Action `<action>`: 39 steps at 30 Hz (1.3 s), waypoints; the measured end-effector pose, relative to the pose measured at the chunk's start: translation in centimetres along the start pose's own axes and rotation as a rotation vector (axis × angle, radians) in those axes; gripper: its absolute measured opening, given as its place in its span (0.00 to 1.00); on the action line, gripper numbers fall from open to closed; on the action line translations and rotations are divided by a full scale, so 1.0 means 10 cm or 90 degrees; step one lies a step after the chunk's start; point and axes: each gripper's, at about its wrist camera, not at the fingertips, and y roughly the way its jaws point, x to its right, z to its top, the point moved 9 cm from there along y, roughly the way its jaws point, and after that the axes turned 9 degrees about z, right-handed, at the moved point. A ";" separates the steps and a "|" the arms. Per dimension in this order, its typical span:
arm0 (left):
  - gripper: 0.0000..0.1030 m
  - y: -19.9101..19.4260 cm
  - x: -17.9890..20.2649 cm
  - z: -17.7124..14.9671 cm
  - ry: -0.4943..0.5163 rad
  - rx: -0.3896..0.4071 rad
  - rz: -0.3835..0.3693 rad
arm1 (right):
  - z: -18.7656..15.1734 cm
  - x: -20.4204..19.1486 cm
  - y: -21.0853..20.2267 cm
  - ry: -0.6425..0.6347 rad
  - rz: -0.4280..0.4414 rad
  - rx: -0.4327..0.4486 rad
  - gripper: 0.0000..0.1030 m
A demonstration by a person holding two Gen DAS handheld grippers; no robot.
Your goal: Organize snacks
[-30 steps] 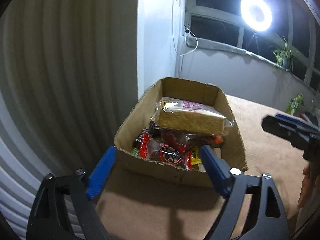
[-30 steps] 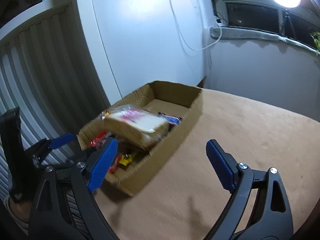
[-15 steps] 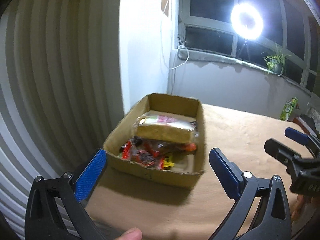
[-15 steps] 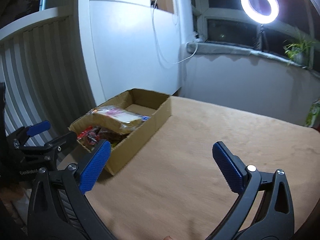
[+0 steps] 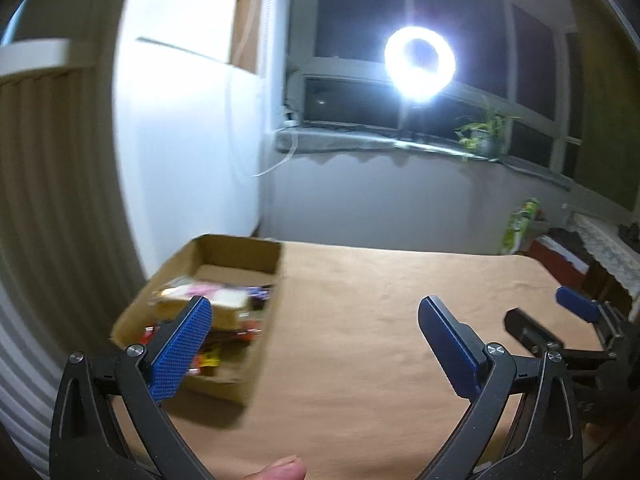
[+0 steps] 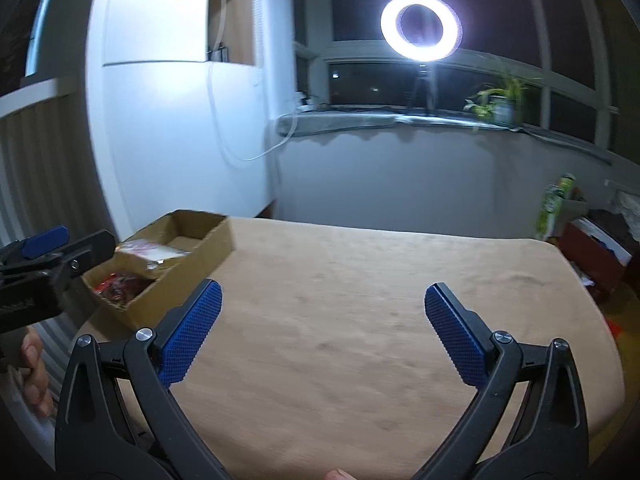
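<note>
The cardboard box point(image 5: 224, 280) is my landmark. It is an open brown tray, and inside it a clear-wrapped slab of pale cake or bread with a pink label point(image 5: 204, 300) lies on top of a heap of small red, dark and yellow snack packets point(image 5: 224, 344). The box sits at the left edge of the table point(image 5: 360, 340), close to the white wall panel point(image 5: 180, 140).

My left gripper point(image 5: 316, 344) hangs over the table just right of the box, jaws spread wide with nothing between them; its left blue pad overlaps the box in the left wrist view. My right gripper point(image 6: 320, 328) is further right of the box over bare tabletop, jaws equally wide and holding nothing.

The table has a tan, cloth-like top. Behind the box, a grey ledge runs under dark windows, where a ring light point(image 5: 420, 64) glares and a potted plant point(image 5: 480, 132) stands. Far right of the box, off the table, is a green packet point(image 5: 520, 224).

Both views are motion-blurred, so I cannot read any snack labels. My left pad hides part of the box's contents, and the box's near corner is smeared.
</note>
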 end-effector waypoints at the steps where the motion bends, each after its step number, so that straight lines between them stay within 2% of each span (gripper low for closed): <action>1: 0.99 -0.03 0.08 0.01 0.005 0.001 -0.007 | 0.00 0.08 -0.05 0.003 -0.009 -0.001 1.00; 9: 0.99 -0.09 0.51 -0.04 0.042 -0.015 -0.016 | -0.05 0.48 -0.29 0.034 -0.033 0.006 1.00; 15: 0.99 -0.13 0.68 -0.11 0.067 -0.028 0.004 | -0.12 0.66 -0.32 0.056 -0.034 0.003 1.00; 39: 0.99 -0.17 0.66 -0.23 0.059 -0.047 0.005 | -0.11 0.55 -0.31 0.045 -0.032 -0.002 1.00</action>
